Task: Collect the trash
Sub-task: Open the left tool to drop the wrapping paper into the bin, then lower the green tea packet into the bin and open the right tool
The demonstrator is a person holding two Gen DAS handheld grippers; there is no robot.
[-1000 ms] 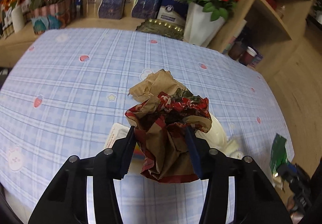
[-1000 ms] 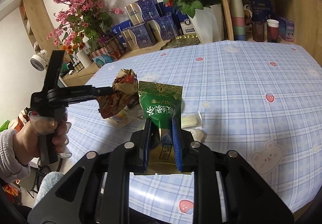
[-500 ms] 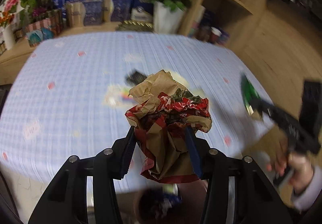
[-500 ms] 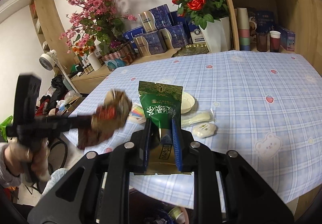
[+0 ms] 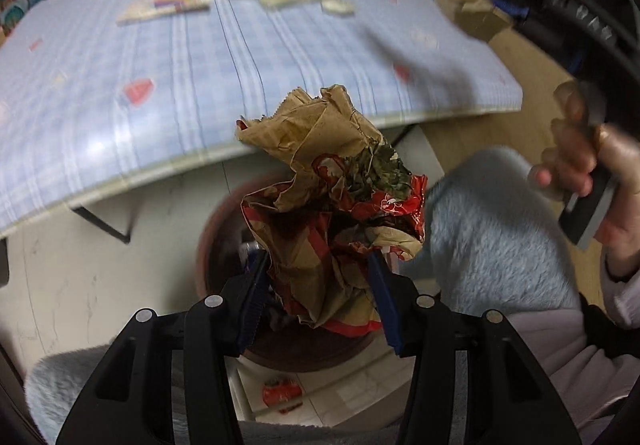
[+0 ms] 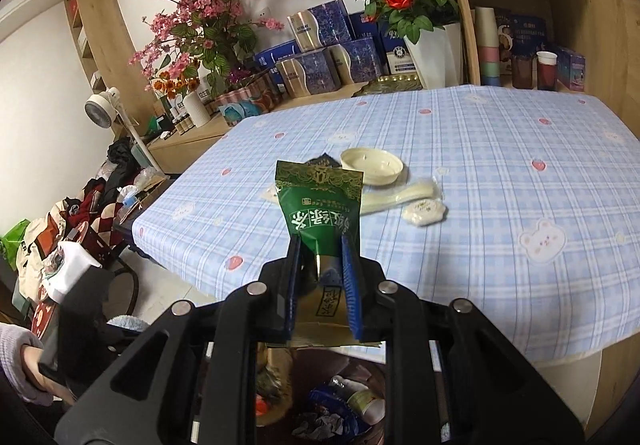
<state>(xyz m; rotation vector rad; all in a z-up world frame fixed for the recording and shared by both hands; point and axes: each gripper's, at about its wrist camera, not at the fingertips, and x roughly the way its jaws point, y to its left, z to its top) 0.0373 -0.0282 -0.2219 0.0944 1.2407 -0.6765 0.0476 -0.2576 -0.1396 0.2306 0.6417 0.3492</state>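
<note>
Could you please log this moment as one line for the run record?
left gripper: shut on crumpled wrapper, above bin | right gripper: shut on green packet | table: trash left

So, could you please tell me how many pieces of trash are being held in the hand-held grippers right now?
2: the crumpled paper bag in the left hand-held gripper, over the bin; the green tea packet in the right hand-held gripper.

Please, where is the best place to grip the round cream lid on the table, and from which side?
Grip the round cream lid by its raised rim, coming from above: it lies flat and open side up, so one finger could go inside and one outside the wall.
</note>
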